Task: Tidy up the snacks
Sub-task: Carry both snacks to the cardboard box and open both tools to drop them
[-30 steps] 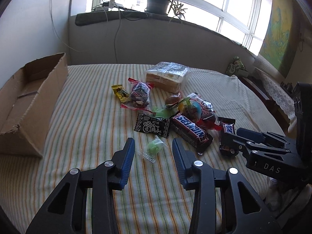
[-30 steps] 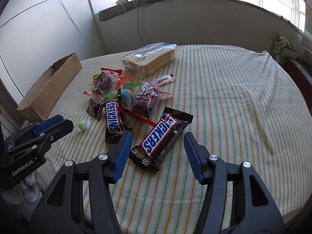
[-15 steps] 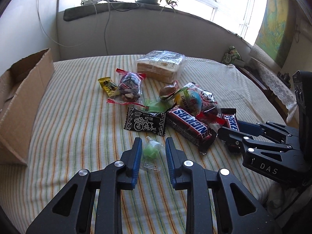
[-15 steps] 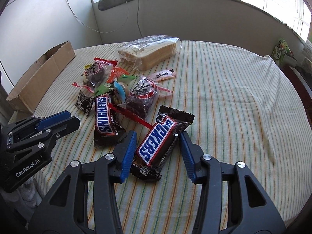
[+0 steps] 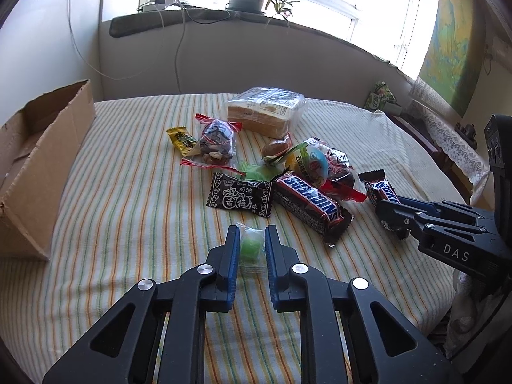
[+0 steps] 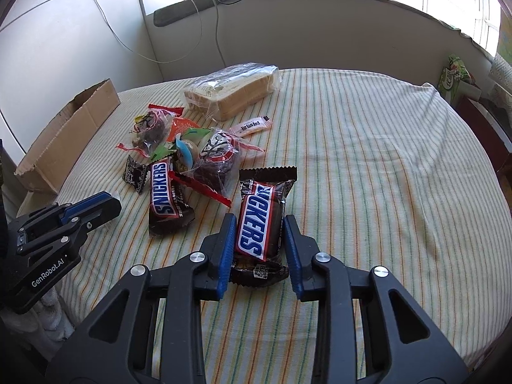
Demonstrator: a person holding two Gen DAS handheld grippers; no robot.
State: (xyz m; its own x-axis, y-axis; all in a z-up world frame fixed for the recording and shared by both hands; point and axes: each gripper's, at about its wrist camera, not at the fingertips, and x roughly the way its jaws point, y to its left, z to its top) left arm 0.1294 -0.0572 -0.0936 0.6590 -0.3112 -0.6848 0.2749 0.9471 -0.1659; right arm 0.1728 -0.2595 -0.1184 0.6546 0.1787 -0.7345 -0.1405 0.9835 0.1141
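My left gripper point(image 5: 252, 231) points down at the striped tablecloth point(image 5: 128, 208), and its jaws are closing on a small green candy point(image 5: 251, 249) in clear wrap; both blue pads touch the wrapper. My right gripper point(image 6: 259, 219) is closing its jaws on a Snickers bar point(image 6: 265, 192) that lies lengthwise between them, with the pads against both of its sides. A second Snickers bar point(image 6: 164, 195) lies just left of it. Each gripper shows at the edge of the other's view. The open cardboard box point(image 5: 38, 166) stands at the table's left side.
A heap of snacks lies mid-table: a black plum candy point(image 5: 240, 198), a red-edged bag of dried fruit point(image 5: 216, 144), a yellow sweet point(image 5: 181, 139), and a bag of sliced bread point(image 5: 265, 112) behind. The wall and windowsill rise beyond the table.
Both grippers' jaws have narrowed from wide apart to touching what lies between them. The Snickers bar between the right jaws has turned from slanted to lengthwise. Neither hand has shifted much.
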